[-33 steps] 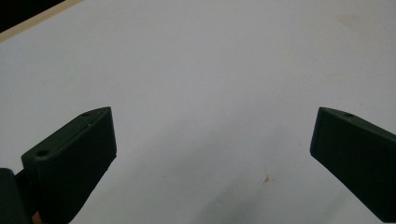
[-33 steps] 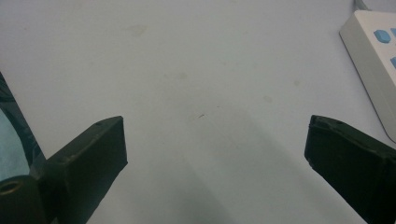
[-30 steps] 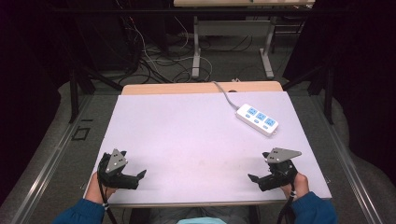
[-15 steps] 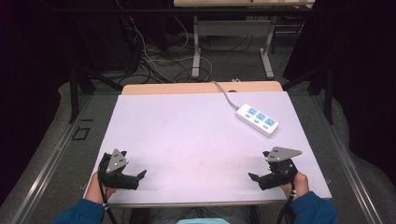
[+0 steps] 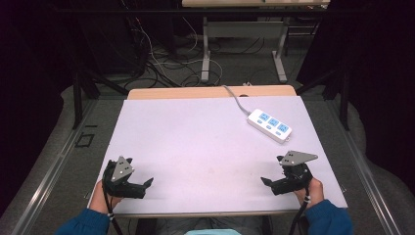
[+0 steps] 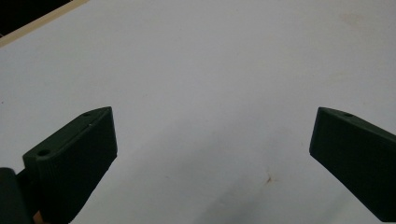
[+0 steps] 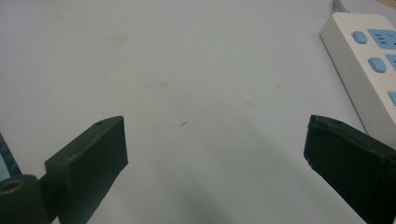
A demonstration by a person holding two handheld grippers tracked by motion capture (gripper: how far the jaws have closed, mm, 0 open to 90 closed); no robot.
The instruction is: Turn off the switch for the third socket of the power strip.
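The left gripper (image 5: 142, 185) rests at the near left corner of the table (image 5: 195, 142), far from the power strip (image 5: 269, 126), on the opposite side. In the left gripper view its black jaws stand wide apart with nothing but bare white tabletop between them. It sits where it sat a second ago; nothing on this side has moved.

Across the middle, the table is bare, and here too nothing has shifted over the last second.

The power strip lies on the far right part of the table, well apart from both grippers and nearer the right one. Its long axis runs on a diagonal, from far-left to near-right. The cable (image 5: 235, 98) leaves its far-left end and runs off over the far edge, so the strip's free end points toward the near right corner. Its three blue socket faces look up.

The right gripper (image 5: 269, 183) rests at the near right corner, on the near side of the strip, jaws pointing inward toward the table's middle. In the right gripper view the jaws are spread wide and empty, and the strip (image 7: 369, 65) shows just beyond and beside the right jaw, not touched.

With no change at all, I judge the work not yet begun: both hands wait, and the strip is the likely first reach for the right gripper.
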